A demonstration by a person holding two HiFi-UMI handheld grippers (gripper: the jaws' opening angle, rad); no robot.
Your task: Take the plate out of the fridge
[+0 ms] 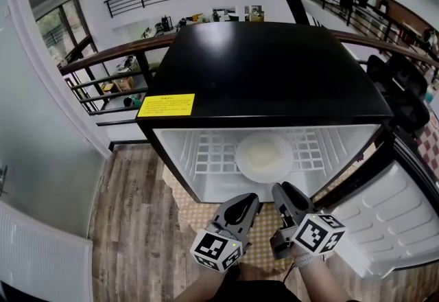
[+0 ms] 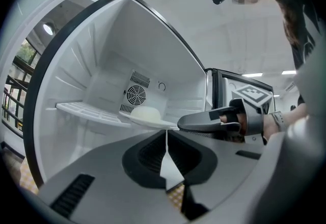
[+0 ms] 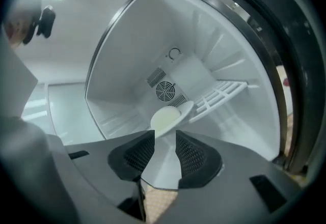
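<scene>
A small fridge (image 1: 267, 74) with a black top stands open on a wood-look floor (image 1: 130, 225) beside a balcony railing (image 1: 103, 57). A yellow label (image 1: 166, 105) on its top is too small to read. A white plate (image 1: 264, 156) sits on the wire shelf (image 1: 206, 156) inside. Just in front, the left gripper (image 1: 250, 200) has its jaws pressed together on nothing, and the right gripper (image 1: 281, 190) has its jaws parted and empty.

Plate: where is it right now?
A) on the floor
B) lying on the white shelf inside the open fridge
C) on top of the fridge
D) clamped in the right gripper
B: the plate lies flat on the white shelf in the open fridge. The left gripper and right gripper are in front of it, and neither is shut on it.
</scene>
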